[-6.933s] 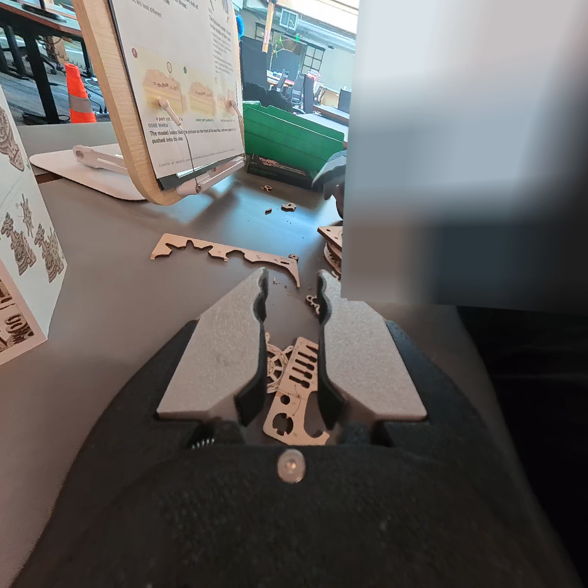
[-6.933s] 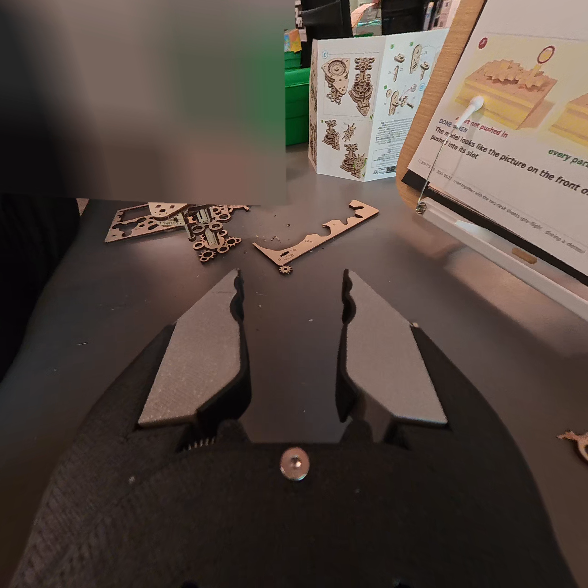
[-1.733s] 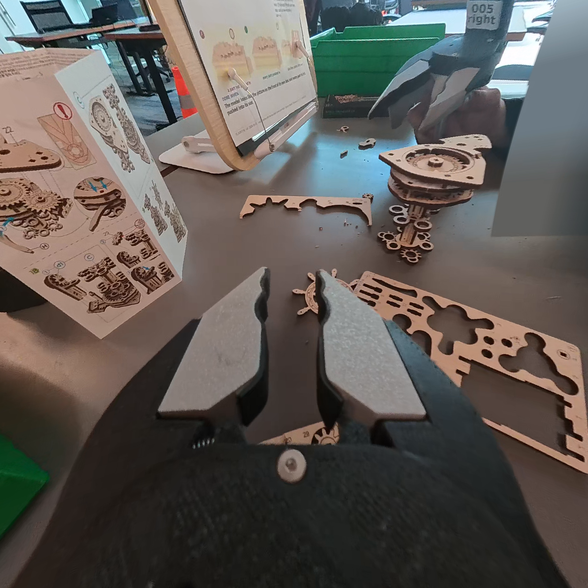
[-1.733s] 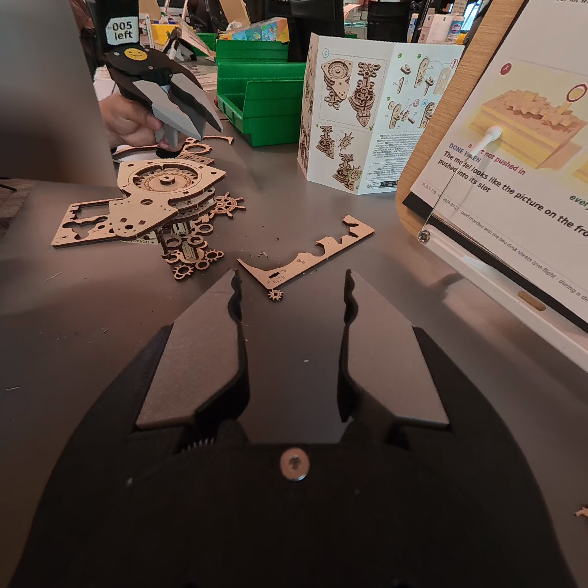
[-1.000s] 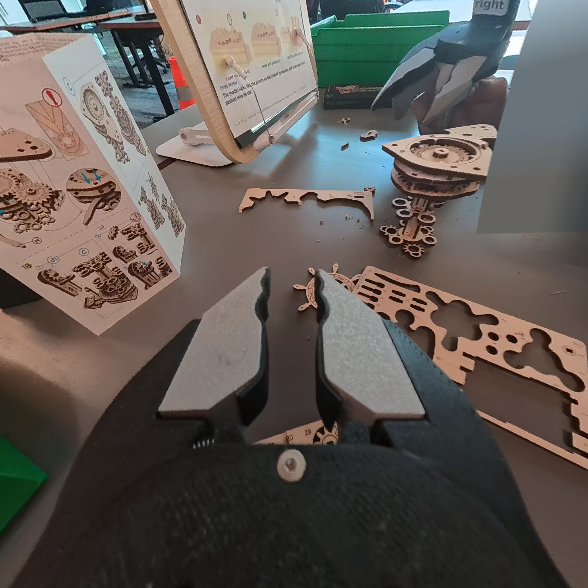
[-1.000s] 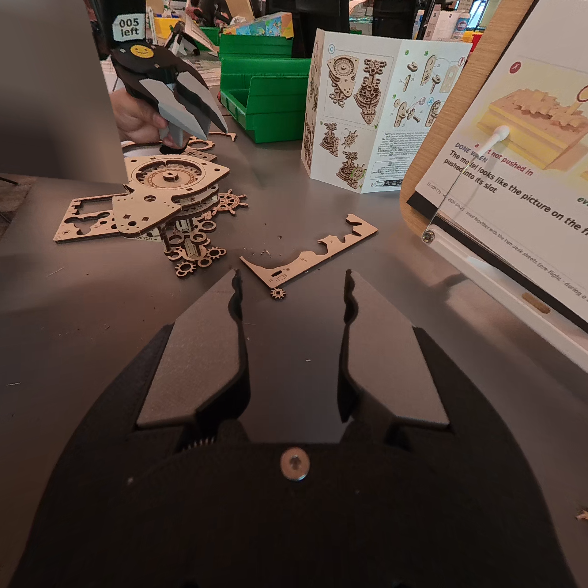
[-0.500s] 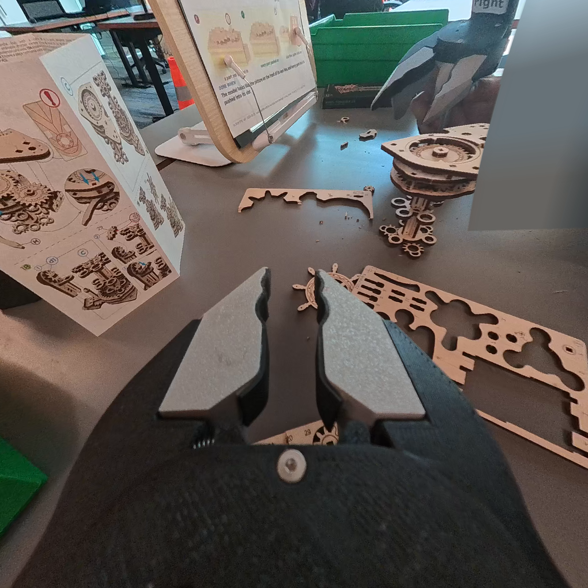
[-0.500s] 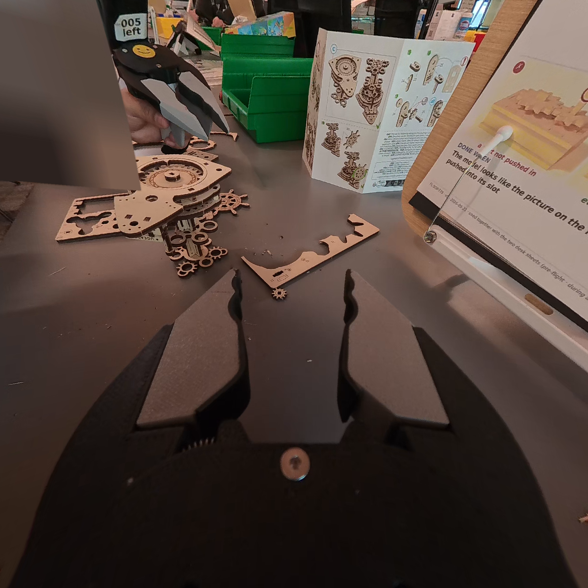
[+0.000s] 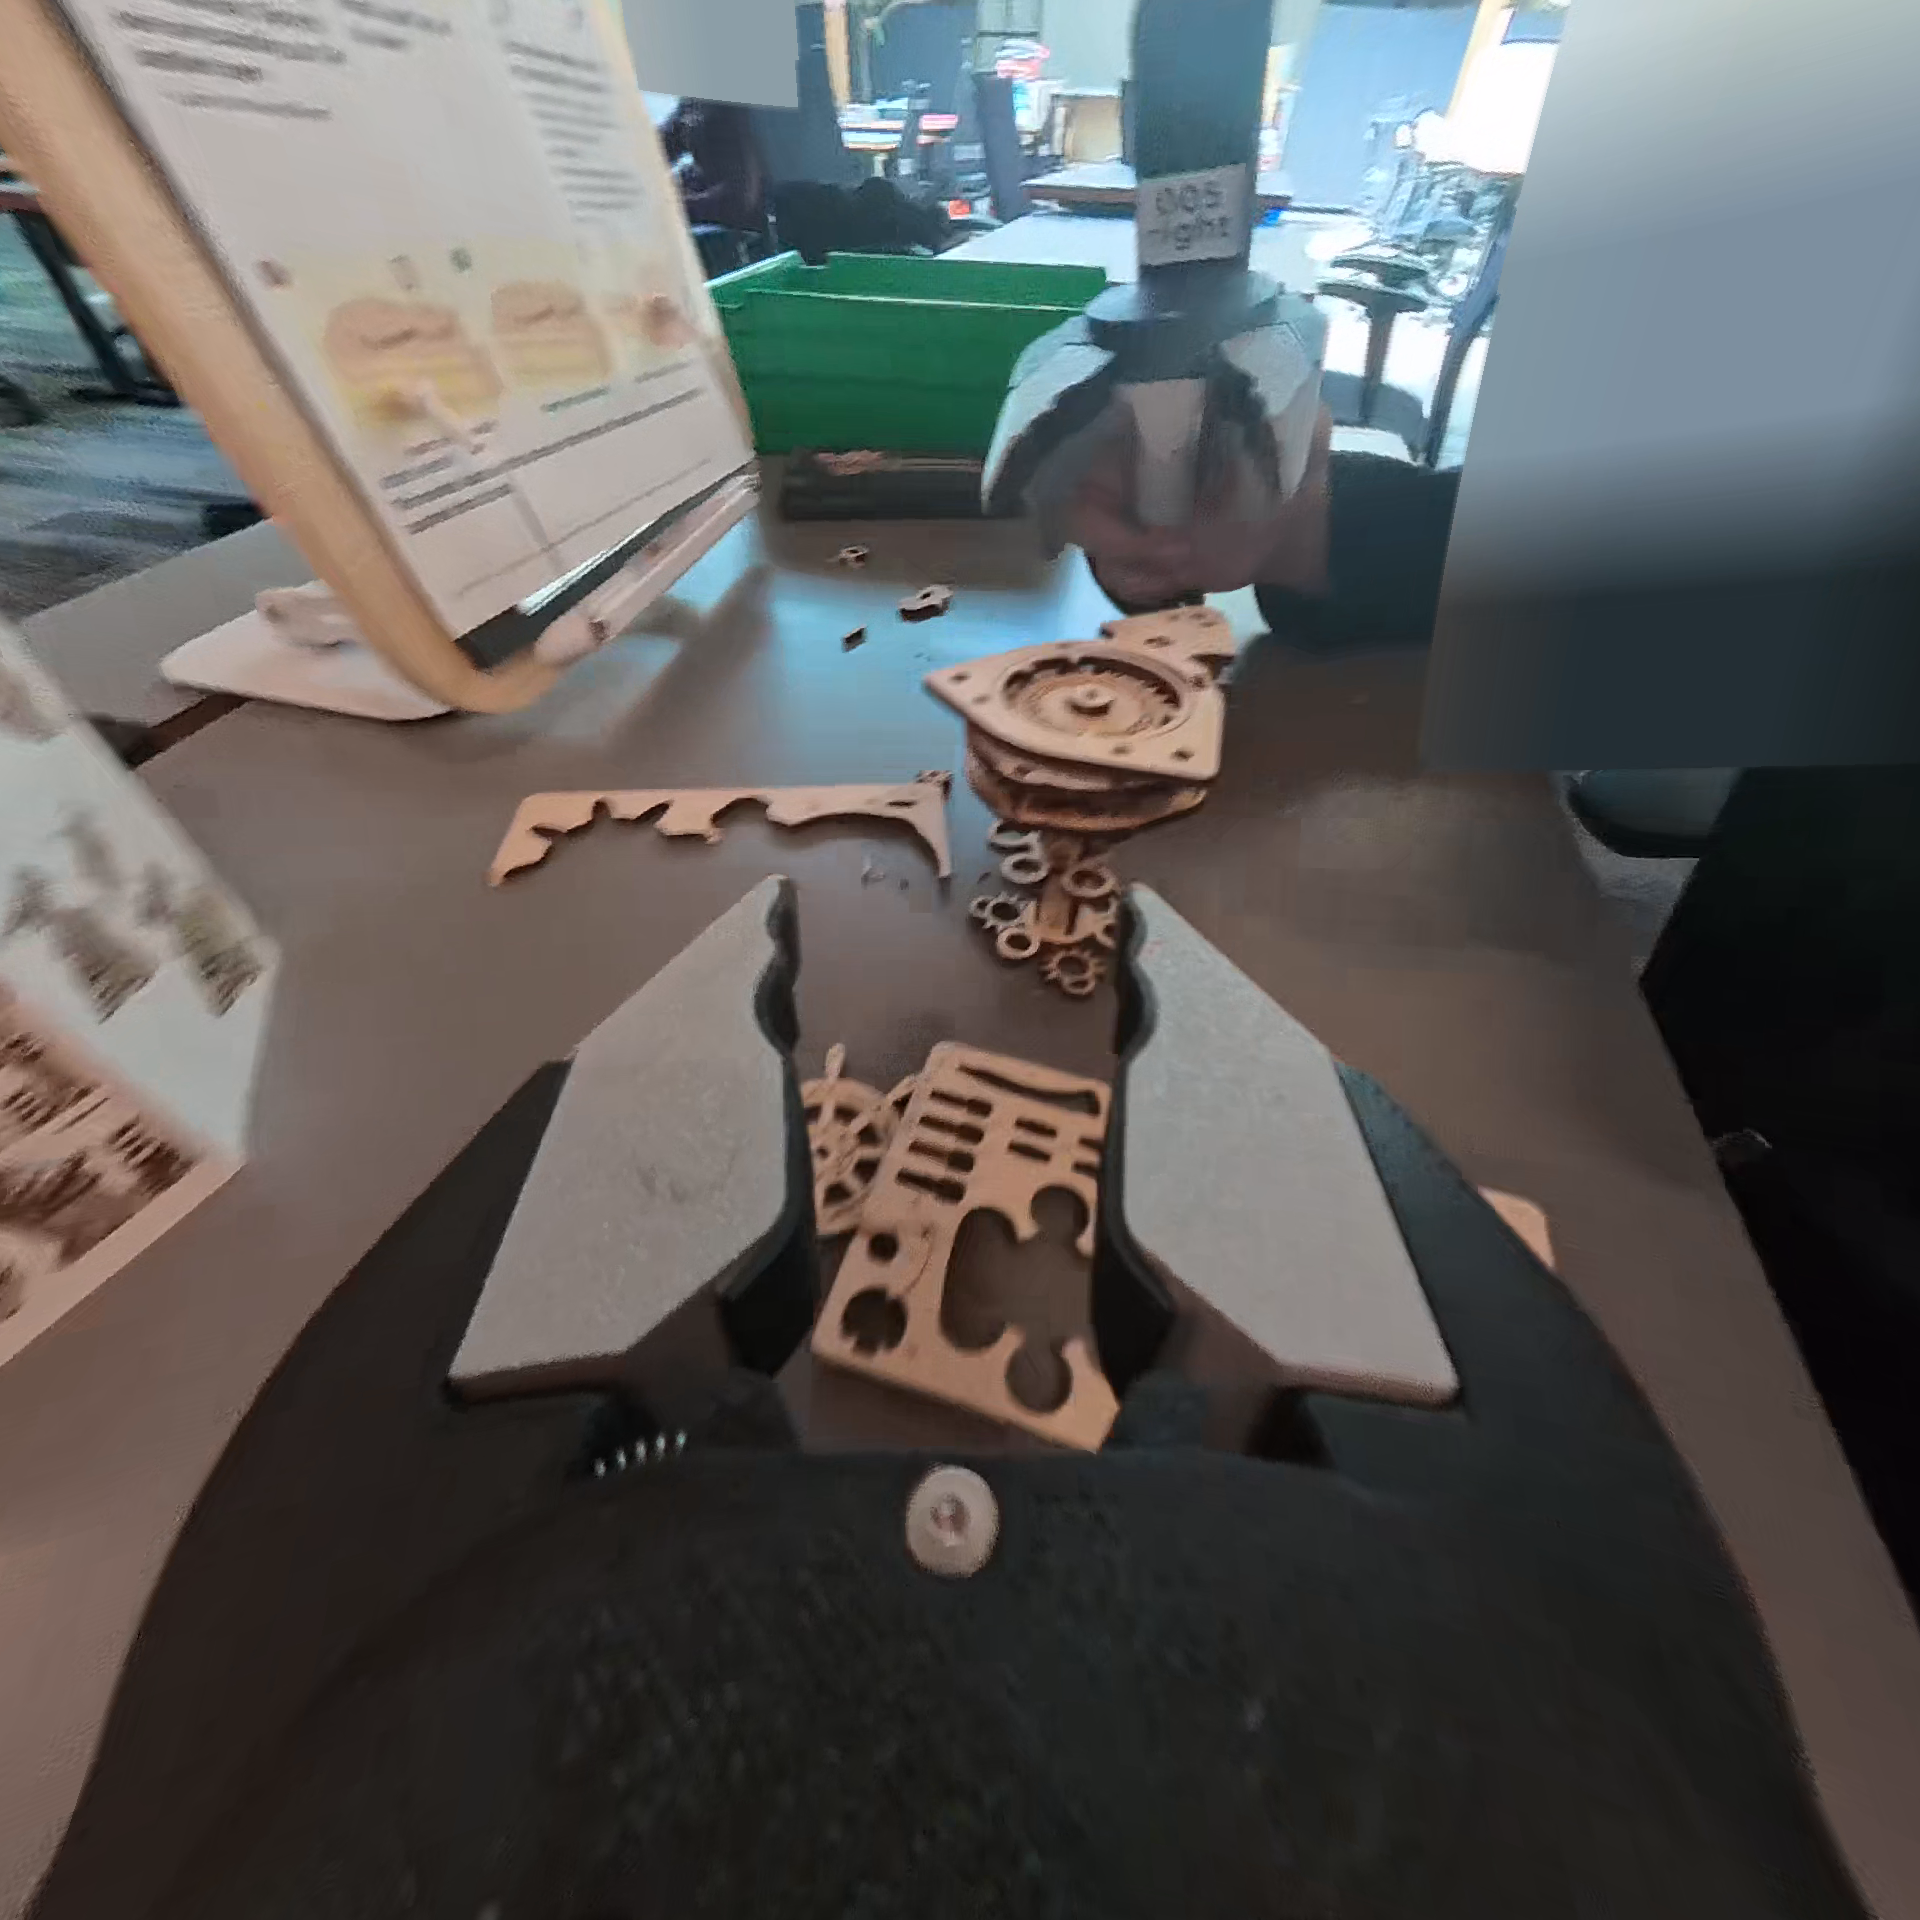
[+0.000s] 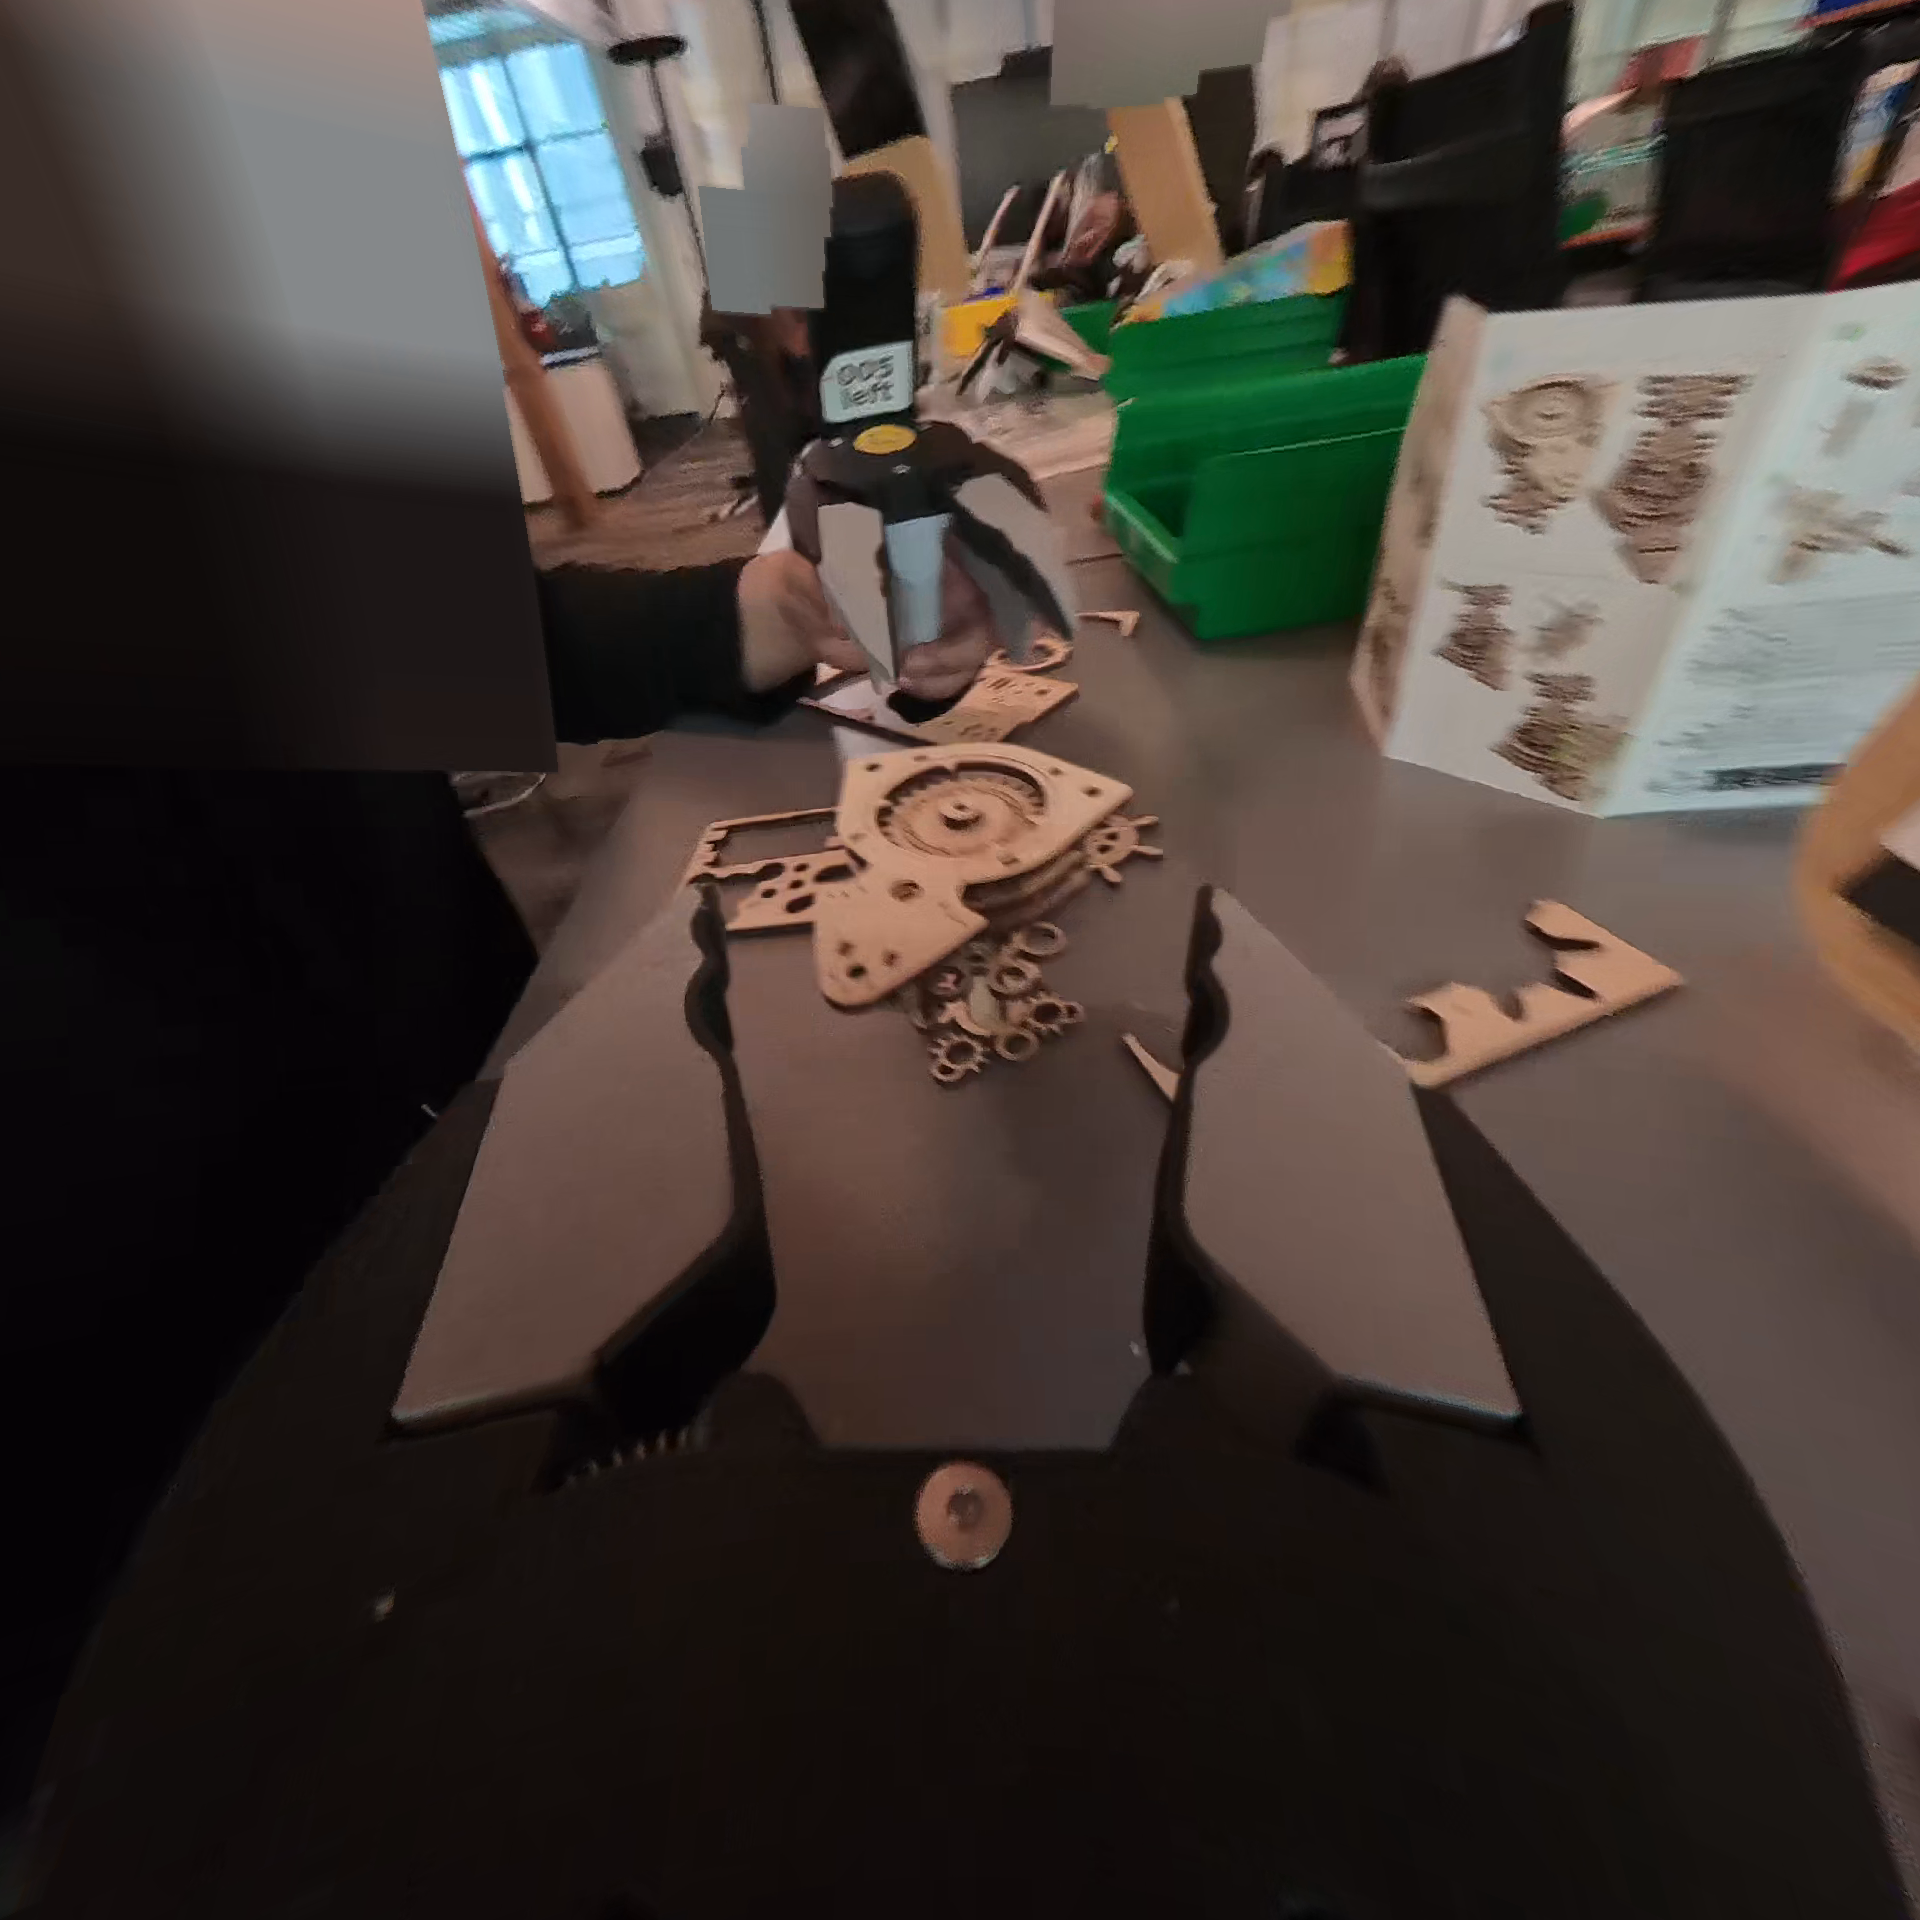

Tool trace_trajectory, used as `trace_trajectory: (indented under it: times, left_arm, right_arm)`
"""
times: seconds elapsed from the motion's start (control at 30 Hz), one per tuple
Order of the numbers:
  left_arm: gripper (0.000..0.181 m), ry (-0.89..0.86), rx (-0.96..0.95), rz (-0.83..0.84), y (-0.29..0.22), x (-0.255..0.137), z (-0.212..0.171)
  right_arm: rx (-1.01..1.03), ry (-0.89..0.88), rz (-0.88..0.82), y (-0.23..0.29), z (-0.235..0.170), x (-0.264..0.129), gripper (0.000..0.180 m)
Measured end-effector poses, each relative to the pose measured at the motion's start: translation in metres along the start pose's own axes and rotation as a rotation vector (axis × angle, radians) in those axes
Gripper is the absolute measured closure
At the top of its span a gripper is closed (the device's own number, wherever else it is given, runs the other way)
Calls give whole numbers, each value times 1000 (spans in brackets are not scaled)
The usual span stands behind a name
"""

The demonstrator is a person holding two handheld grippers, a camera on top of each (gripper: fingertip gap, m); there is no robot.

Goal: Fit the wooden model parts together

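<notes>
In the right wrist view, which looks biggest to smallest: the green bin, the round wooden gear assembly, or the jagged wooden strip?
1. Green bin, though it sits farthest back.
2. Round wooden gear assembly.
3. Jagged wooden strip, close to the assembly in length but much slimmer.

black textured gripper bodies, grey wedge jaws with scalloped tips, 1 silver screw [image 9: 950,1534] each, dark sleeves [image 10: 644,644].

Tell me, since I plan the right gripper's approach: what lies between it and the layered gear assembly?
Only bare table before the right gripper, until the assembly and its loose gears, in the right wrist view.
</notes>
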State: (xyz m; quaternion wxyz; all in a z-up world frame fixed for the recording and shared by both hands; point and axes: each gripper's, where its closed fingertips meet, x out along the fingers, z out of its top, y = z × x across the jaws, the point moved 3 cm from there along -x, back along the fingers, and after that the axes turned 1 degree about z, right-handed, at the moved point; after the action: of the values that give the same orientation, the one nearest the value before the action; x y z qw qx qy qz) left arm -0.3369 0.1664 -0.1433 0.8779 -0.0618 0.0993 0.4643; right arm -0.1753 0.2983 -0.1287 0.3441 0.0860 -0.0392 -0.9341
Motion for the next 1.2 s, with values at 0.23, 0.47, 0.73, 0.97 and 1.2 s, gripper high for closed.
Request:
trace_trajectory:
  times: [0.23, 0.47, 0.73, 0.97, 1.2]
  left_arm:
    - [90, 124, 15, -138, -19, 50, -7]
    - [92, 112, -6, -274, -34, 82, -7]
    - [109, 50, 37, -202, -42, 88, -2]
    - [109, 38, 125, -151, -41, 87, -4]
    - [108, 64, 128, -85, -34, 85, -8]
  right_arm:
    - [-24, 189, -42, 10, 7, 48, 88]
    - [17, 268, -119, 3, -1, 70, 85]
    - [-15, 309, -87, 5, -14, 80, 97]
    - [-110, 288, -117, 5, -15, 83, 104]
    - [-113, 225, -220, -2, -14, 76, 107]
